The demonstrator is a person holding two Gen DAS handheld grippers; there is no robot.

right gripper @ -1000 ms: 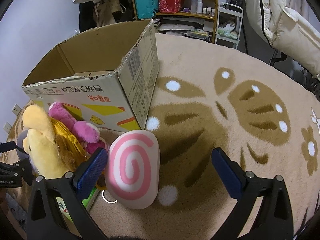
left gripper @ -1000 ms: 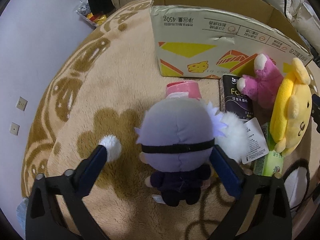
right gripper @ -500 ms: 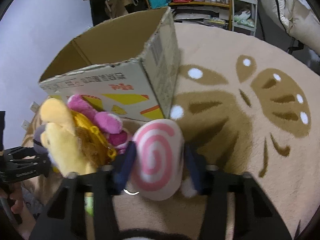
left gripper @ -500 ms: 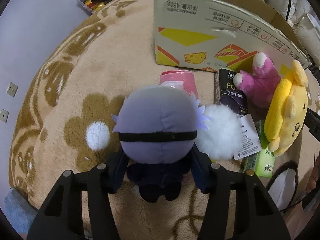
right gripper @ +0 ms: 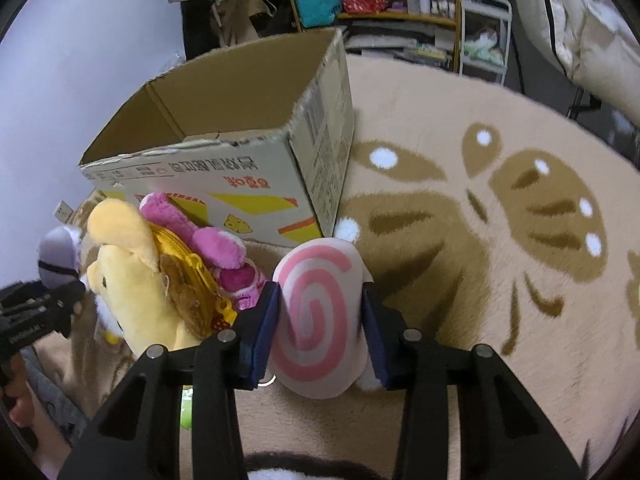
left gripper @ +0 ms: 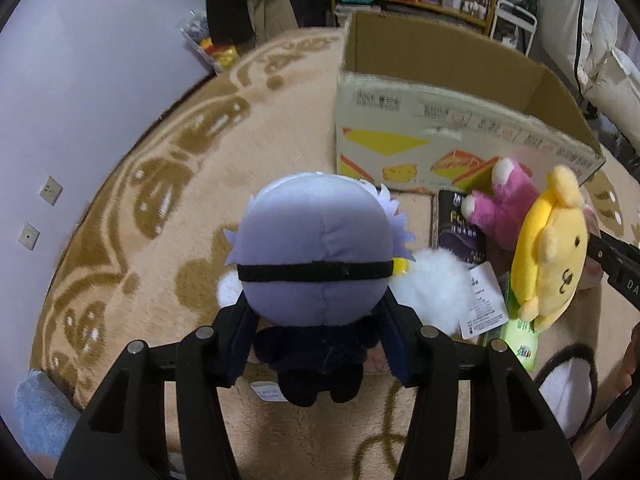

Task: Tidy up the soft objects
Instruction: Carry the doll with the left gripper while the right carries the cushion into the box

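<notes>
Your left tool (left gripper: 318, 344) was wide open a moment ago, with the doll (left gripper: 316, 256) sitting between its arms. Now it has squeezed in on the doll's dark body and has a firm hold of it. The doll fills the middle of the left picture and looks lifted a little off the rug (left gripper: 168, 184).

Your right tool (right gripper: 318, 334) was wide open too, with the swirl cushion (right gripper: 320, 320) just beside its left arm. Now it is shut tight on the cushion, and the soft sides are pushed in. The cushion is low in the middle of the right picture. It looks to be resting on the rug there, though I can't be sure.

So you have one soft toy in each tool. The open box (left gripper: 460, 92) is at the upper right of the left picture, and I can see nothing in it. I think the toys go in there next. The yellow toy (left gripper: 552, 252) and pink toy (left gripper: 508, 200) wait by the box.
</notes>
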